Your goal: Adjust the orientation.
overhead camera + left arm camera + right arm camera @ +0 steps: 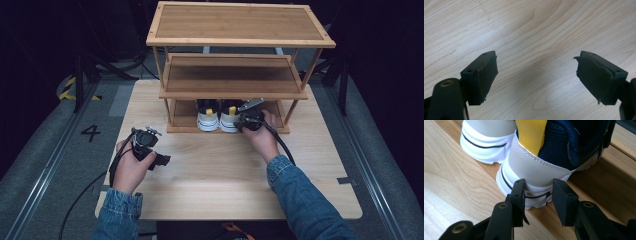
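Presently | right sneaker point(541, 167) sat on rack's bottom shelf point(185, 112), at table's far edge | right gripper point(537, 195) narrowly parted at its heel, not pinching | left gripper point(536, 75) spread, idle | risk: shallow heel grip slipping off.

shoes point(218, 116) | pair, white soles, navy uppers, yellow heel tabs | upright, side by side | bottom shelf of rack point(280, 129), heels outward

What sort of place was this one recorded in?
Likely a recording studio or lab, not a home: a wooden table stands alone in dark surroundings, floor rails and a painted number 4 flank it, and the bamboo shoe rack with sneakers looks staged.
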`<state>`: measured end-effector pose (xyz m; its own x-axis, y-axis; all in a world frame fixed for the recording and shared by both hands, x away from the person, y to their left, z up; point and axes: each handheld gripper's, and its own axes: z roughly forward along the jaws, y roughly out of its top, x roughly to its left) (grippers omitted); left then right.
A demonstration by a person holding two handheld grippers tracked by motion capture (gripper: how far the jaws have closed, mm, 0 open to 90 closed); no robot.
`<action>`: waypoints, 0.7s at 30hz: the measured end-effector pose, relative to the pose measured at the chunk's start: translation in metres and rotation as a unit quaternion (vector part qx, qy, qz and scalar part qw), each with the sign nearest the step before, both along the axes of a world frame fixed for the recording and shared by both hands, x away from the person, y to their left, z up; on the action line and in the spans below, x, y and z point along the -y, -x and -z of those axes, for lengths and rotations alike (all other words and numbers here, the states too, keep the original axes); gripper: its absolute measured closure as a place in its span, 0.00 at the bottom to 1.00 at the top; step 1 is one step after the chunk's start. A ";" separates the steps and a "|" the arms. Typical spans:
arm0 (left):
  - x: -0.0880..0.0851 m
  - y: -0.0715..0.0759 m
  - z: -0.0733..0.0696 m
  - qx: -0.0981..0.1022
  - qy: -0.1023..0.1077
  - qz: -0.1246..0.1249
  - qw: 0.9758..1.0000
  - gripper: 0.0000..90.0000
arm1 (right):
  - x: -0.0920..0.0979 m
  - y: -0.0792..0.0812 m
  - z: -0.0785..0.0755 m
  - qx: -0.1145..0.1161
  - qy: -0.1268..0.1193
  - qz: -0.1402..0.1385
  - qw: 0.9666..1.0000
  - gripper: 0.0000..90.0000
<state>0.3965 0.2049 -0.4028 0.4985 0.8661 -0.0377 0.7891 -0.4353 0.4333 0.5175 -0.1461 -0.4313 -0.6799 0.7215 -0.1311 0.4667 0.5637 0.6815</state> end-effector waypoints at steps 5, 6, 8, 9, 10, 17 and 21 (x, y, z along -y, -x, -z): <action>0.003 -0.001 0.000 -0.001 0.001 0.000 1.000 0.19 | -0.002 -0.001 0.002 0.013 0.004 0.020 1.000 0.60; 0.003 -0.001 0.000 -0.001 0.001 0.000 1.000 0.19 | -0.002 -0.001 0.002 0.013 0.004 0.020 1.000 0.60; 0.004 -0.002 0.000 -0.002 0.001 0.003 1.000 0.19 | -0.001 0.000 0.002 0.021 0.005 0.025 0.999 0.57; 0.004 -0.002 0.000 -0.002 0.001 0.003 1.000 0.19 | 0.000 0.001 0.003 0.023 0.006 0.025 0.999 0.55; 0.004 -0.004 -0.001 0.001 0.001 0.007 1.000 0.19 | 0.000 0.001 0.002 0.021 0.006 0.024 0.999 0.54; 0.008 -0.007 -0.002 0.002 0.001 0.014 1.000 0.19 | 0.005 0.021 -0.017 0.032 -0.019 0.010 0.999 0.47; 0.009 -0.008 -0.003 0.003 0.001 0.018 1.000 0.19 | 0.011 0.032 -0.027 0.029 -0.037 0.004 0.999 0.43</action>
<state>0.4042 0.1954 -0.3999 0.5302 0.8470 -0.0369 0.7699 -0.4628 0.4395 0.4857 -0.1570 -0.4044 -0.6674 0.7355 -0.1168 0.4283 0.5074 0.7477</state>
